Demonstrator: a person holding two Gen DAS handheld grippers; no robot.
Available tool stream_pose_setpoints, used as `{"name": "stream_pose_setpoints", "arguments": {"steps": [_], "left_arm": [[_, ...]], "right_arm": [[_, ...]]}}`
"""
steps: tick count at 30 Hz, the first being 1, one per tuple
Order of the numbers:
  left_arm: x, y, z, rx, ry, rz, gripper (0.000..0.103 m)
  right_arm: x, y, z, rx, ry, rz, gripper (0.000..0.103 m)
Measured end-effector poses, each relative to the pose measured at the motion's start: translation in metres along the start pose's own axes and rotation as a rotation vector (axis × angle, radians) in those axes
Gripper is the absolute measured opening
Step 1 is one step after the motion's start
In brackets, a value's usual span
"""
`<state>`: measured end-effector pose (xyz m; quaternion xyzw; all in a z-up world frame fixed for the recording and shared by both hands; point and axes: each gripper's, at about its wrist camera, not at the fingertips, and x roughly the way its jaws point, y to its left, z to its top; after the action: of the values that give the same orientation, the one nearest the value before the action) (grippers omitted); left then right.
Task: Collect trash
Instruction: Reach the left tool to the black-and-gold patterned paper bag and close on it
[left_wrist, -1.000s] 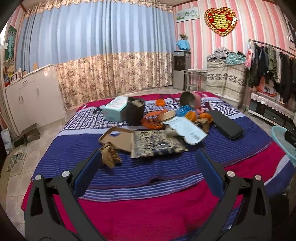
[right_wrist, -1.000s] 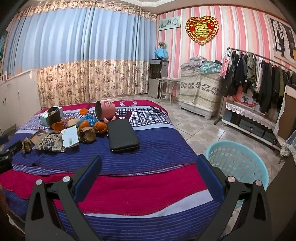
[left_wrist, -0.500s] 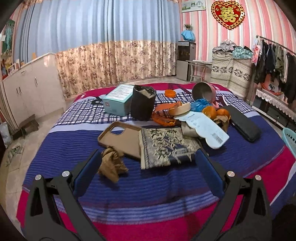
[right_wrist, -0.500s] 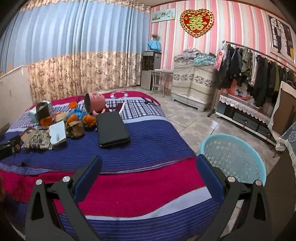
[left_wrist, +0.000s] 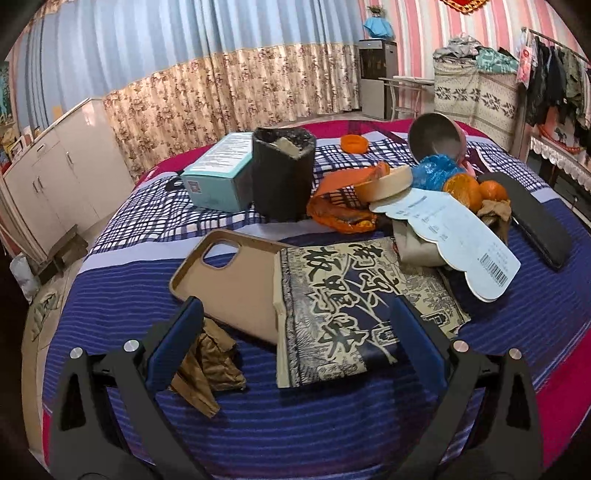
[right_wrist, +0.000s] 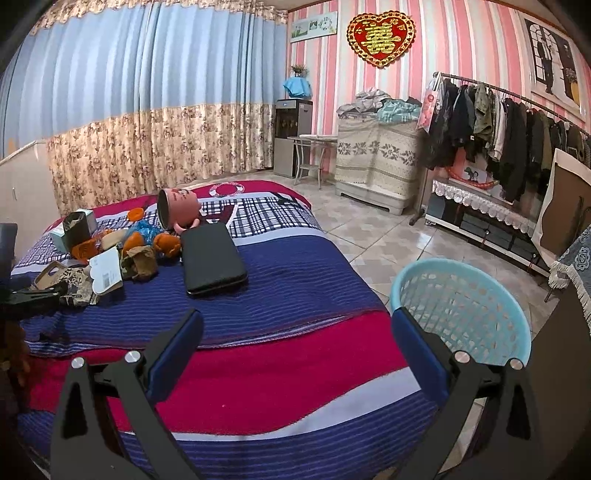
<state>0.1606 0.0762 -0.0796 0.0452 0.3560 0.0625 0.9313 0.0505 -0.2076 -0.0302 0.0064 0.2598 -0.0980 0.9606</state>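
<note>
Left gripper (left_wrist: 291, 325): jaws spread wide, empty, low over the bed's (left_wrist: 332, 424) near edge.
Right gripper (right_wrist: 293, 334): jaws spread wide, empty, over the bed's near right corner.
Crumpled brown wrappers: two; one (left_wrist: 207, 365) touching the left gripper's left finger, one (left_wrist: 496, 212) by the oranges.
Orange bag (left_wrist: 341, 216): one, mid-bed.
Blue bag (left_wrist: 436, 171): one, beside the tipped pink cup (left_wrist: 437, 134).
Oranges (left_wrist: 476, 190): two.
Phone case (left_wrist: 232, 280): one.
Patterned packet (left_wrist: 351, 306): one, between the fingers.
Basket (right_wrist: 461, 306): one, on the floor off the bed's right edge.

Pink striped wall (right_wrist: 461, 48), blue floral curtains (right_wrist: 147, 92), tiled floor (right_wrist: 369, 236), clothes rack (right_wrist: 498, 122), cream cabinets (left_wrist: 55, 173).
</note>
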Motion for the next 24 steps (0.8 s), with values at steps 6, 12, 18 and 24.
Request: {"name": "stream_pose_setpoints", "arguments": {"steps": [6,12,18,24], "left_arm": [[0.004,-0.006,0.000,0.032,0.014,-0.017,0.097],[0.004,-0.011,0.001,0.057,0.019,-0.057,0.078],[0.005,-0.016,0.002,0.082,0.038,-0.060,0.043],[0.002,-0.011,0.005,0.053,0.048,-0.083,0.017]], "right_arm": [[0.001,0.001,0.000,0.002,0.003,0.009,0.099],[0.002,0.001,0.000,0.000,0.003,0.008,0.099],[0.002,0.001,-0.001,0.000,0.003,0.008,0.099],[0.002,0.001,-0.001,-0.001,0.001,0.007,0.099]]}}
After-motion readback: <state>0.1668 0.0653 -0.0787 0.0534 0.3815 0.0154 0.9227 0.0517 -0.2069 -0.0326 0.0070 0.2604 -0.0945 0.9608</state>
